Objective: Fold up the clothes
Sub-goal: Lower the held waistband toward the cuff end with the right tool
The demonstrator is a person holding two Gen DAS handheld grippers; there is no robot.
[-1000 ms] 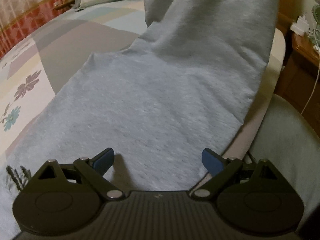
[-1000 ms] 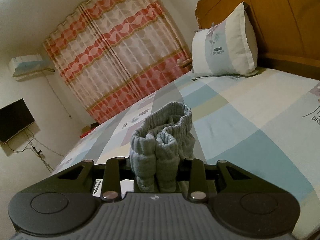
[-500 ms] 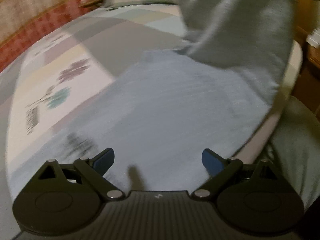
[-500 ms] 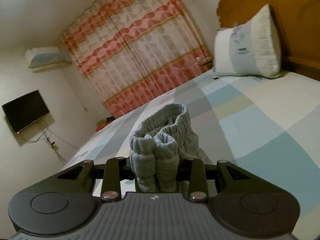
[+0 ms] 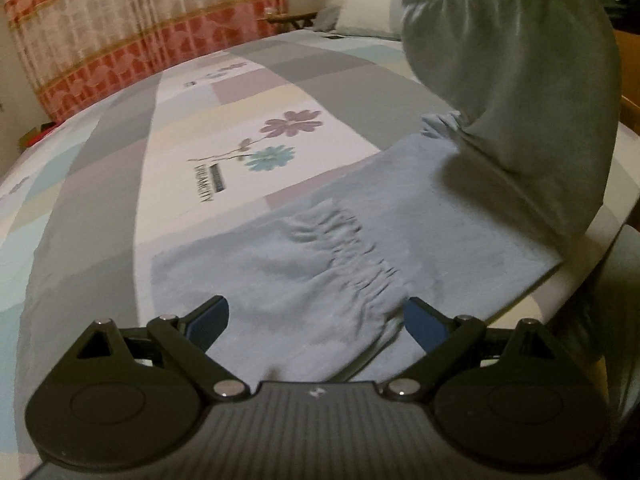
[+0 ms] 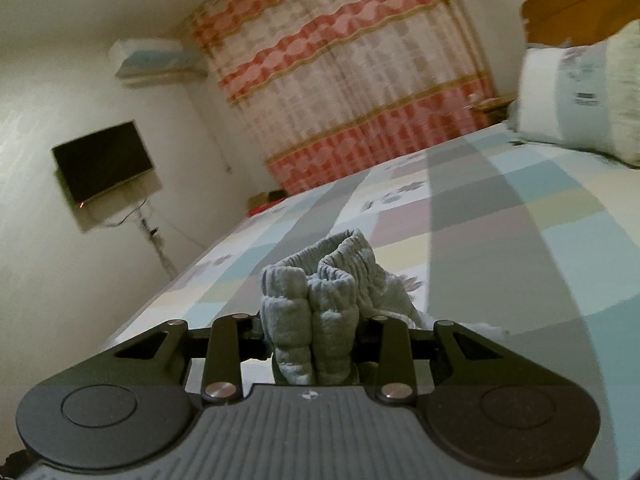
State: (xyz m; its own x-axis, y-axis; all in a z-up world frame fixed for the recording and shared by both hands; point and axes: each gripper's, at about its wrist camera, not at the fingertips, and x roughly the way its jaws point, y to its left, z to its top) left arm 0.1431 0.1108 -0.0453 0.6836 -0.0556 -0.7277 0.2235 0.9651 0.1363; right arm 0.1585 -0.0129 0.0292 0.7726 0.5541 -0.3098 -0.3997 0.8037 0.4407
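Garment: We saw grey trousers (image 5: 420,232) lying near the bed (image 5: 100,184) edge, the gathered cuff (image 5: 352,252) just ahead of the left gripper, the other end lifted at the upper right of the left view.
Right gripper (image 6: 310,316): Its jaws pinched a bunched, ribbed band (image 6: 308,304) of the same grey cloth, which bulged out between them.
Left gripper (image 5: 316,320): Its jaws stood spread above the flat cloth, holding nothing; whether the blue pads (image 5: 424,324) touched the fabric we could not tell.
Fold state: We judged the raised end to be on its way over the flat part, the fold not yet laid.
Risk, slip: The right jaws held a thick wad, not a flat edge; we judged that layers could creep out under the hanging weight.
Risk, drag: With nothing pinning the flat end, a pull from the raised end could slide the cuff along the sheet and skew the fold.
Risk, edge: The cloth lay close to the bed edge (image 5: 592,248); a sideways tug could tip it off.
Risk, wrinkle: The cuff gathers might be trapped under the folded layer.
Blur: Both views were smeared, so fine contact was unclear.
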